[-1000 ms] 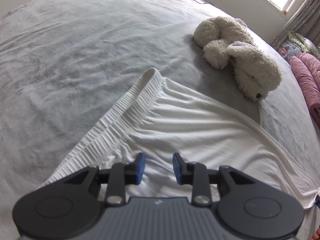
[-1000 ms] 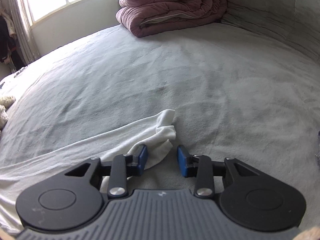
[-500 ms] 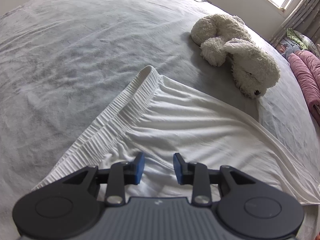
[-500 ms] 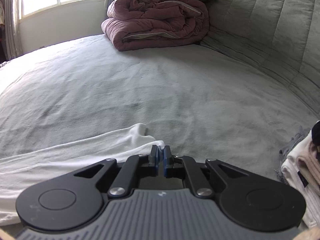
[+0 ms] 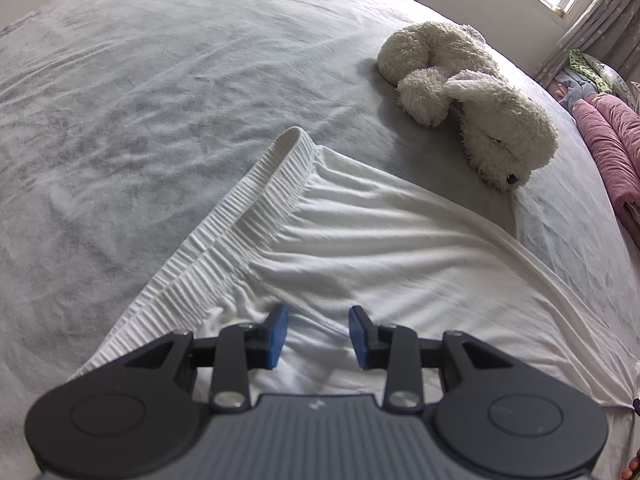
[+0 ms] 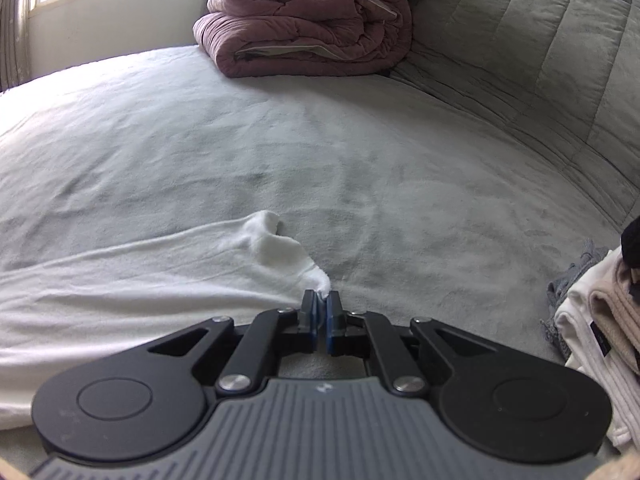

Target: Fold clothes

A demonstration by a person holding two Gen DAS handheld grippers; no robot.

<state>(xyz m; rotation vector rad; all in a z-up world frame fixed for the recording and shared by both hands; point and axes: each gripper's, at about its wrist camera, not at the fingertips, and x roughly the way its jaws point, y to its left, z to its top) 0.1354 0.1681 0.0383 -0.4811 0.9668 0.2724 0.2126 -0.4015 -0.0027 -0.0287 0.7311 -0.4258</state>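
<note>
White trousers (image 5: pixel 360 248) lie flat on grey bed (image 5: pixel 140 100), elastic waistband (image 5: pixel 256 208) toward bed centre, leg end at bed's headboard side. L gripper (image 5: pixel 316 334): jaws part open, blue pads either side of fabric just below waistband, no clamp visible. R gripper (image 6: pixel 321 314): jaws closed tight, pinching trouser cuff (image 6: pixel 320 278) between pads. Plush dog (image 5: pixel 472 96) near bed's window edge; folded pink duvet (image 6: pixel 308 24) at headboard corner; folded clothes stack (image 6: pixel 596 320) at R edge.
</note>
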